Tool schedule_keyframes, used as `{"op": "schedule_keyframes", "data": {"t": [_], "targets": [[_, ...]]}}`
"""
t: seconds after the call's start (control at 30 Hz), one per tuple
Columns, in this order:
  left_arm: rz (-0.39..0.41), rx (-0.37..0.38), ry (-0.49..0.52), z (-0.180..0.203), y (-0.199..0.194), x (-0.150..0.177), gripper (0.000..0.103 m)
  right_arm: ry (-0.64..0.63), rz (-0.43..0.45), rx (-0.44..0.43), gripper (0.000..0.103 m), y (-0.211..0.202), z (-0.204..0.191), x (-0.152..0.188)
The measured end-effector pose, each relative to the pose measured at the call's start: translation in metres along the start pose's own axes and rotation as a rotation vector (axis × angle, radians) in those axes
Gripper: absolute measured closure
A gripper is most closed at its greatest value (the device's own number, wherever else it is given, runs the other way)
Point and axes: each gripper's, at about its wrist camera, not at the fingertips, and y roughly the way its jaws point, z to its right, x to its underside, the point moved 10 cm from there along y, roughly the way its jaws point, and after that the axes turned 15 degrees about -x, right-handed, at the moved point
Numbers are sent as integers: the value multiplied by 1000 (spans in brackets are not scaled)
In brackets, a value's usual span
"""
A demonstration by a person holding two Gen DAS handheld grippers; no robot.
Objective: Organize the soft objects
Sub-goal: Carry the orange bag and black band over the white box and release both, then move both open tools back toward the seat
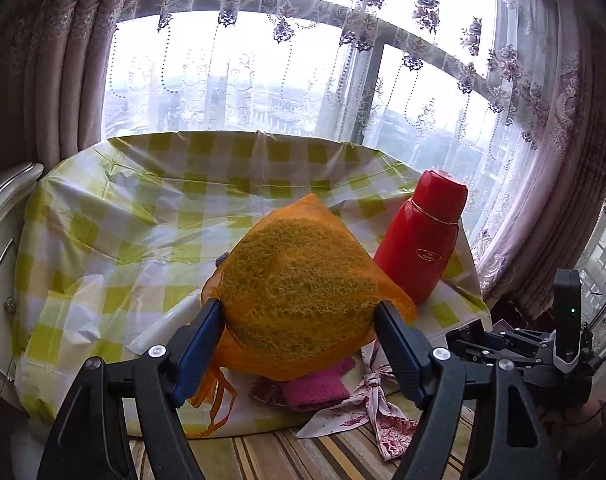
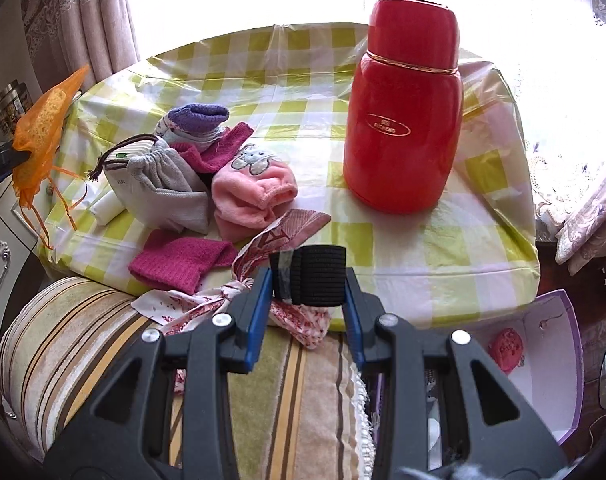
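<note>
Currently mid-sort: left gripper (image 1: 299, 320) clamps orange mesh pouch (image 1: 299, 284), raised above pile. Right gripper (image 2: 307, 280) pinches black band bundle (image 2: 309, 274). Remaining socks (image 2: 247, 184) ahead-left. Next: find drop spot, release gently.

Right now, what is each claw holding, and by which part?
The left claw grips the orange mesh bag across its bulging lower sides. The right claw pinches the black hair-tie bundle by its two ends.
</note>
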Motion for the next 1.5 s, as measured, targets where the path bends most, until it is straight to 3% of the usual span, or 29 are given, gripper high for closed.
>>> {"op": "schedule_keyframes", "data": {"t": [0.4,0.73,0.8,0.87,0.97,1.03,1.2,1.27,1.4,1.5], "targets": [[-119,340,192,165,-11,45,26,149,75,143,65,-74,89,15],[-258,531,244,244,-15,82,24,218,111,249,64,-120,136,32],[-309,609,238,256,-17,87,20,230,114,273,60,-126,143,35],[-365,652,218,264,-15,95,16,239,125,289,43,-131,148,36],[-392,605,226,260,-5,100,16,223,155,318,25,-140,149,34],[-380,567,219,252,-3,98,16,203,157,330,20,-141,147,32],[-218,465,314,236,-13,90,16,180,166,374,15,-139,143,26],[-166,416,366,228,-15,88,16,161,188,431,11,-143,142,22],[-132,387,382,208,-23,85,16,71,232,477,6,-145,130,13],[-96,337,381,190,-21,79,16,61,233,439,6,-138,123,9]]}}
